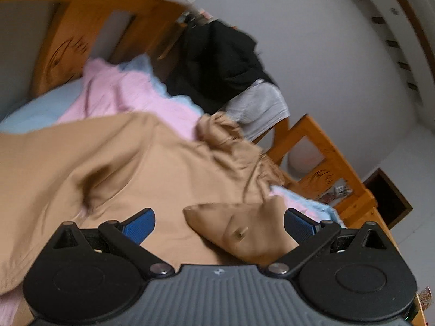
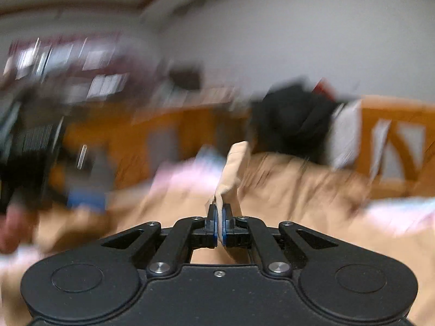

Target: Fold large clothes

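White walls and an orange wooden bed frame [image 1: 323, 146] surround a bed whose pale blue sheet [image 1: 40, 111] carries a rumpled pink quilt [image 1: 141, 92]. Spread over the quilt lies the large tan cotton garment [image 1: 81, 152], probably a coat or jacket, its body roughly flat and one bunched end heaped towards the foot of the bed. A pile of black clothing [image 1: 217, 59] with a grey piece beneath hangs on the frame behind.

The left tongs [image 1: 218, 224] stand spread wide just above the garment, a pointed flap of the cloth between the blue pads [image 1: 141, 224] but apparently ungripped. The right tongs [image 2: 219, 218] are pressed together, pinching a narrow fold of the same tan cloth, which rises beyond the tips.

This cloth looks soft, limp and fairly light, so it will sag and drag. Corners, hems or seams seem the firmest places to take hold.
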`<state>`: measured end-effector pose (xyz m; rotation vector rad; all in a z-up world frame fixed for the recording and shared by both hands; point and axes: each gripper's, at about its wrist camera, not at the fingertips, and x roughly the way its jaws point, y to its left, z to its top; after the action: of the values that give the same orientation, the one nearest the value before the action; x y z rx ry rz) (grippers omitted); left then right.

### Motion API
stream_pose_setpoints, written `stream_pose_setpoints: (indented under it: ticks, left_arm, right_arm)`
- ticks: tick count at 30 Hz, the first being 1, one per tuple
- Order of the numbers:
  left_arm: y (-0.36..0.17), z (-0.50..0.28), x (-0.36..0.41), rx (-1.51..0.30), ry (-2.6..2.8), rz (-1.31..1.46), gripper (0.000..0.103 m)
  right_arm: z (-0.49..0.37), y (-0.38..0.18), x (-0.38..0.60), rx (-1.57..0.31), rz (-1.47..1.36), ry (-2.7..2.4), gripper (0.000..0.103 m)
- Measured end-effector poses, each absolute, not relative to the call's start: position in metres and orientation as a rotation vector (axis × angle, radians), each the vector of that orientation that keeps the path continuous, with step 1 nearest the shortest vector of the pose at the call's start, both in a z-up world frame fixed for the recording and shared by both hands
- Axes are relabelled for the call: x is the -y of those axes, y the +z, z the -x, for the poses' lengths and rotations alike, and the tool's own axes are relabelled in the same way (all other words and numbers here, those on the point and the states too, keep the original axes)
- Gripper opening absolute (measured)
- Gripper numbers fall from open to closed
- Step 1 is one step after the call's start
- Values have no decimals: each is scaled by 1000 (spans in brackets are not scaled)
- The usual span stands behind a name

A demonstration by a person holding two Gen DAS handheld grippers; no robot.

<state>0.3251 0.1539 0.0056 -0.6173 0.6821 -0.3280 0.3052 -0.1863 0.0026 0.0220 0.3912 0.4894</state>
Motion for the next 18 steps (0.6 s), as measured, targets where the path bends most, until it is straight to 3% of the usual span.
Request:
stream_pose_setpoints:
  ticks: [4,6,9,11,15,18]
  left_arm:
    - [-14,-333,-147,-777,-354,622,102]
    - [-23,-341,-138,-831,-375,610,102]
    - [-34,-347,-123,-881,-395,606,102]
    - [-40,-351,-118,-893,-397,629,102]
    - [-52,-358,-105,-947,-303,567,101]
    - [-55,-359,-93,-956,-250,477,91]
  right_arm:
    - [-281,-40,152,-512,145,567,2]
    - [-269,-49,150,-536,206,582,8]
    - [-254,-51,162,-566,239,635,29]
    - [-248,-48,172,-574,246,648,48]
    - [-249,-30,205,-582,237,555,58]
    - [-274,-18,253,-599,169,369,65]
